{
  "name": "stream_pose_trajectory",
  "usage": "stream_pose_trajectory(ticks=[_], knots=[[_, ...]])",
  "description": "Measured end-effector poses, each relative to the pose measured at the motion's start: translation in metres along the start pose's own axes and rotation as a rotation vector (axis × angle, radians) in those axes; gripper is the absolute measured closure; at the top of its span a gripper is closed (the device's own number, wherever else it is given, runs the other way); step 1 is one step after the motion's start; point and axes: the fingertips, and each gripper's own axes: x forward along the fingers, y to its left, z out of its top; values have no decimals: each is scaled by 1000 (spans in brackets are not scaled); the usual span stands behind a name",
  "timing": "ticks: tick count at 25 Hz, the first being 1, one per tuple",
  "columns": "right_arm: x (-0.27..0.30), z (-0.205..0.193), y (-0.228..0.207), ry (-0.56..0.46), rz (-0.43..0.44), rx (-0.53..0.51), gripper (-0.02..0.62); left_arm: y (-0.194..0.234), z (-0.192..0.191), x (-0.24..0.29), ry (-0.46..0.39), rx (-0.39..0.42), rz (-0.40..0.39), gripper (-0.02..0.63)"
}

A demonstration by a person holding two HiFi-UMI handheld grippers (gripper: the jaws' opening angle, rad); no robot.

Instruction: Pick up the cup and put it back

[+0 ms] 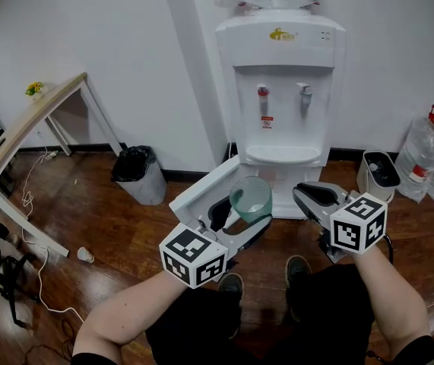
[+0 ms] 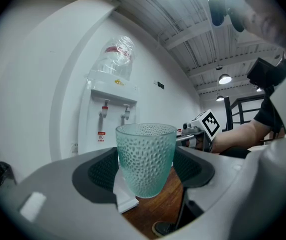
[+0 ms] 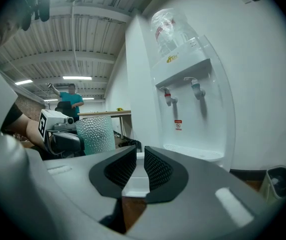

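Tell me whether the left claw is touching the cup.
Touching. The left gripper view shows the left claw with its dark ribbed pads pressed against both sides of the cup, holding it up in the air.

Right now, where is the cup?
In the head view's centre, the cup stands upright, clamped in the left gripper, just in front of the water dispenser.

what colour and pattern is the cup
Pale teal, see-through cup with a dimpled pattern all over; clearest in the left gripper view.
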Motion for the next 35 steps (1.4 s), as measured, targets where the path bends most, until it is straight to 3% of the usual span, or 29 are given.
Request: stream_pose_trajectory(ticks=[10,17,21,28,35], knots=[[-3,-3,0,5,9,-22,543,4,-3,3,9,-11,20,261],[-16,-13,-24,8,-6,15,543,8,-23,14,74,-5,22,261],[-20,-15,-41,-15,-27,43,543,2,-38,28,113,43,-12,261],[-19,-52,-78,1,-80,57,541,17,-61,66,123,41,-13,261],[-5,-106,-109,52,-106,26,538,43,-112,104,153,13,10,261]])
